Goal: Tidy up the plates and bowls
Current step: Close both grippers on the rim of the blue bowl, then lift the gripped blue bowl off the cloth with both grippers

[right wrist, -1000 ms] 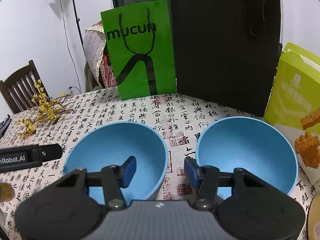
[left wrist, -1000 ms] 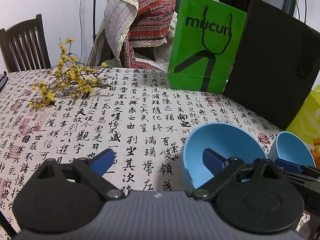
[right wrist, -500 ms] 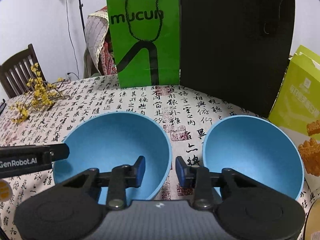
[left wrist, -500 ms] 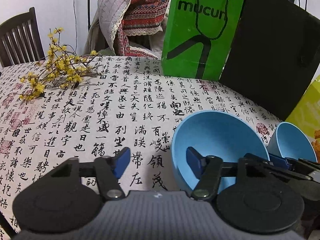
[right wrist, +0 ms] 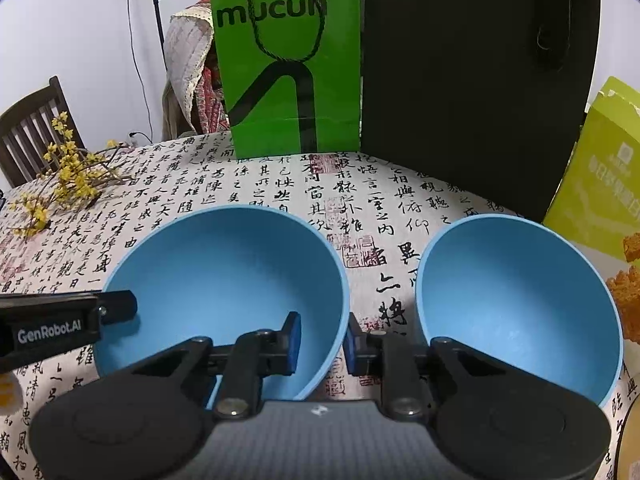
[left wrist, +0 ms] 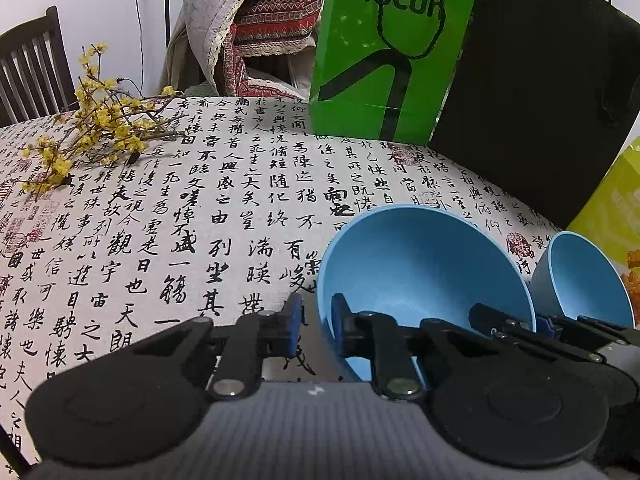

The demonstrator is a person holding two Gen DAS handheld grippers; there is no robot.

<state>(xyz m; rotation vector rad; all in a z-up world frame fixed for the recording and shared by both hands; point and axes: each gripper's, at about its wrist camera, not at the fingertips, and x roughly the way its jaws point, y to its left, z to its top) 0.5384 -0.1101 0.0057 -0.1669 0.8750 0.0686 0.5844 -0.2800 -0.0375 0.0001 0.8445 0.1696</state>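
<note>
Two blue bowls stand side by side on the calligraphy tablecloth. My left gripper [left wrist: 317, 328] is shut on the left rim of the nearer bowl [left wrist: 420, 264], one pad inside and one outside. My right gripper [right wrist: 323, 340] straddles the right rim of that same bowl [right wrist: 224, 272]; its jaws are closing and a sliver of gap still shows at the inner pad. The second bowl [right wrist: 512, 288] sits free to the right, seen also in the left wrist view [left wrist: 580, 276]. The right gripper's fingers [left wrist: 536, 322] show at that bowl's far rim.
A green paper bag [right wrist: 288, 64] and a black bag [right wrist: 472, 80] stand upright behind the bowls. A yellow-green snack box [right wrist: 600, 184] leans at the right. A yellow flower branch [left wrist: 92, 128] lies at the far left, with a wooden chair [left wrist: 28, 76] beyond.
Both grippers have narrowed from wide open down around the rim of the left bowl, and both have edged forward and down towards it.
</note>
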